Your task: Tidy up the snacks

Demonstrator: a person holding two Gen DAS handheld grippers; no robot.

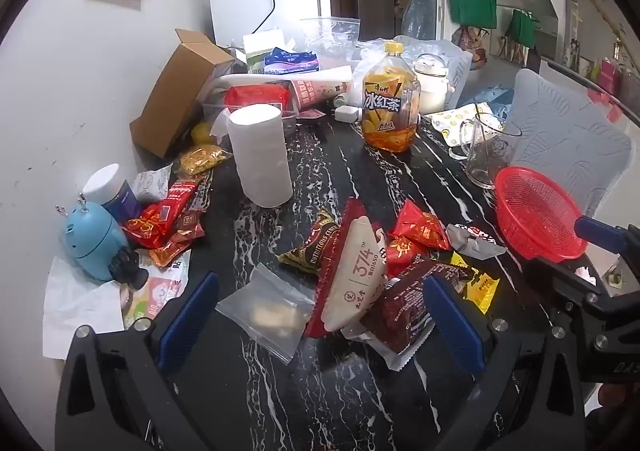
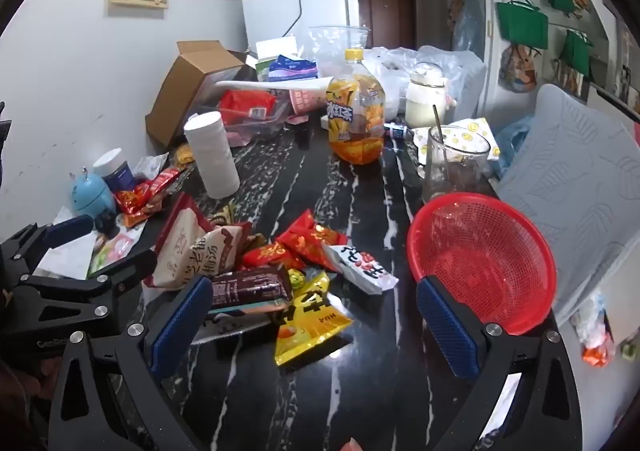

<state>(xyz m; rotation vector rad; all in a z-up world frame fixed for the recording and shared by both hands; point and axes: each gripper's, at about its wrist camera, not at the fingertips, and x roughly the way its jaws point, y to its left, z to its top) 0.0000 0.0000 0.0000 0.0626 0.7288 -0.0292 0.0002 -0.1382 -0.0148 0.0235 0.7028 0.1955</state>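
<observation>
**Both grippers spread wide above the scattered snacks**

While nothing is held, the left gripper is seen with its blue pads fully apart above the black marble table, a clear zip bag and a red-and-white 374 packet lying between them. The right gripper is likewise spread wide and empty, with a yellow packet and a brown wrapper lying between its pads. The snack pile is gathered mid-table, and the red mesh basket is placed just to its right, empty. Farther back, a paper roll and an iced-tea bottle are stood upright. A cardboard box is leaned at the wall beyond.
</observation>
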